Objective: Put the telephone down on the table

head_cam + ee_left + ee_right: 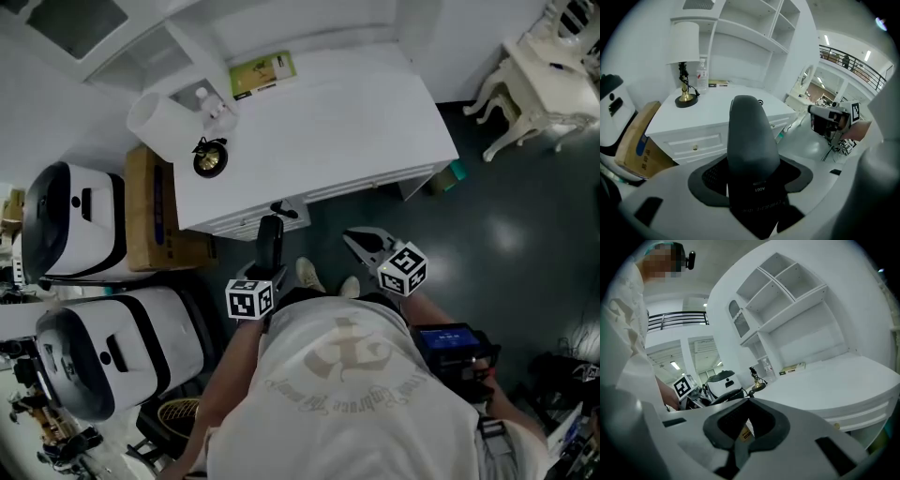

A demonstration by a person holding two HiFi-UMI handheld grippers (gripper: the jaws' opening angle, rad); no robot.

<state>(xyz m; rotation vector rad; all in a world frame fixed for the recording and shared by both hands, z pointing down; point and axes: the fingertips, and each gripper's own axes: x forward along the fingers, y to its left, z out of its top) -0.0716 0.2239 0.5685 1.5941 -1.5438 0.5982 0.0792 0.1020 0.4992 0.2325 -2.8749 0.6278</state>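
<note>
Fingers of my left gripper [269, 267] gripped the telephone [749, 136] — long axis pointing ahead toward the surface [356, 122], just short of its near edge — while my right gripper [361, 244] sat pinched together, empty.

**Surroundings, itemised**

Lamp [683, 47], white shade, brass foot, standing upright. Clear bottle [701, 75] just beside it. Green-and-yellow booklet [262, 73] lying flat, near the bottle. Open white shelves [754, 23] behind. Cardboard box [150, 211] on the floor. Two white machines [75, 220] [108, 352] beside the box. White chair [534, 80], well apart.
</note>
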